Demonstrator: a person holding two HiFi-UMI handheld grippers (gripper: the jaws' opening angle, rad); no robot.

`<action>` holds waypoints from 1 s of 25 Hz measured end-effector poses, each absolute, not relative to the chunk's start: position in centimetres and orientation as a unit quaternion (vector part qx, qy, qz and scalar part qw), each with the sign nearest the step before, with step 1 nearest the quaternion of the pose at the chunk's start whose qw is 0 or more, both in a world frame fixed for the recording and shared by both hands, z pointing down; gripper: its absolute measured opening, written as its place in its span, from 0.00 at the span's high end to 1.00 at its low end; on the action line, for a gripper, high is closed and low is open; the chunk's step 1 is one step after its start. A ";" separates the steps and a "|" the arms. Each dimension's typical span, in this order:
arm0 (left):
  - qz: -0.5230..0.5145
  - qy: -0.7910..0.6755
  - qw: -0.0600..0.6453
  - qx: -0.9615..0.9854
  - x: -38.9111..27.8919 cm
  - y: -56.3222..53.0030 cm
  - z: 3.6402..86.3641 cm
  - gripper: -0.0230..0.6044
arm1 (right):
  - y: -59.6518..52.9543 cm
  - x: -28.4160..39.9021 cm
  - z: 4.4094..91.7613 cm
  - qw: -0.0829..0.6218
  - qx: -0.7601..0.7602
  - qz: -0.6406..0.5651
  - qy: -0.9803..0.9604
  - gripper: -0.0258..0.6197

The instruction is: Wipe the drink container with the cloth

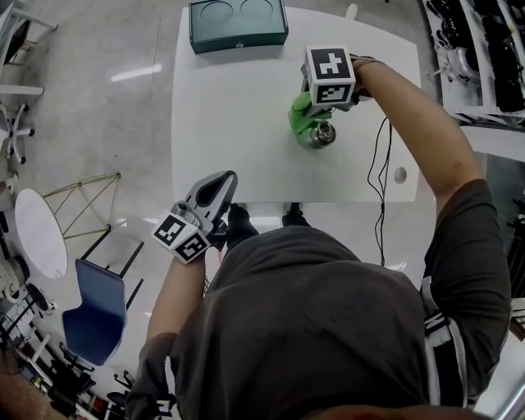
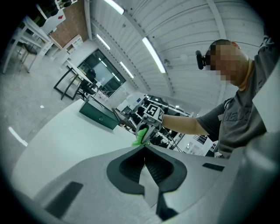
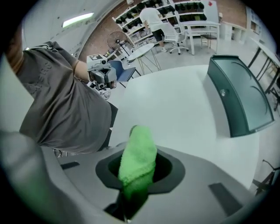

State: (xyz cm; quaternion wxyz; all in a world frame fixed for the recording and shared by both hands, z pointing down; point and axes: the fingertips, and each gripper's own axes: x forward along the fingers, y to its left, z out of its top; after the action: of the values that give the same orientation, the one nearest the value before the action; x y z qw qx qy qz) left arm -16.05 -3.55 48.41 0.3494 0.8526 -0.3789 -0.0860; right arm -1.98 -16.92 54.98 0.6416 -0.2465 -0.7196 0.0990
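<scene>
The right claw (image 3: 136, 136) is clamped shut on the green cloth (image 1: 302, 115), which touches the container (image 1: 321, 135) right of centre in the upper head view. The container stands upright on the tabletop (image 1: 238, 123), long axis vertical, top up. The left claw (image 1: 225, 181), closed and empty, hangs at the tabletop's lower edge.

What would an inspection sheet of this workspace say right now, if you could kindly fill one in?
Surface: white table, mostly bare.
Job's things: green cloth pinched in the right gripper, against the metal drink container standing on the table.
Clutter: dark green box at the far edge.
Grippers: right gripper shut on the green cloth; left gripper shut, empty, off the near edge.
Cables: black cable trailing from the right arm across the table.
Surroundings: blue chair, round white table, shelving.
</scene>
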 end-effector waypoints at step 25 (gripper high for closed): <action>-0.047 -0.351 0.315 0.881 -9.3 -7.1 47.6 0.96 | -12.6 8.7 51.8 0.492 -0.141 0.176 -0.841 0.86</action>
State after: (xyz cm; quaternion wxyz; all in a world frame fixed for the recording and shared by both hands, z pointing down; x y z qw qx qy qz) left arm -9.29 -7.11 47.63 0.3146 0.8809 -0.3505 -0.0468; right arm 8.65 -12.59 51.76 0.4922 -0.1411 -0.8407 0.1760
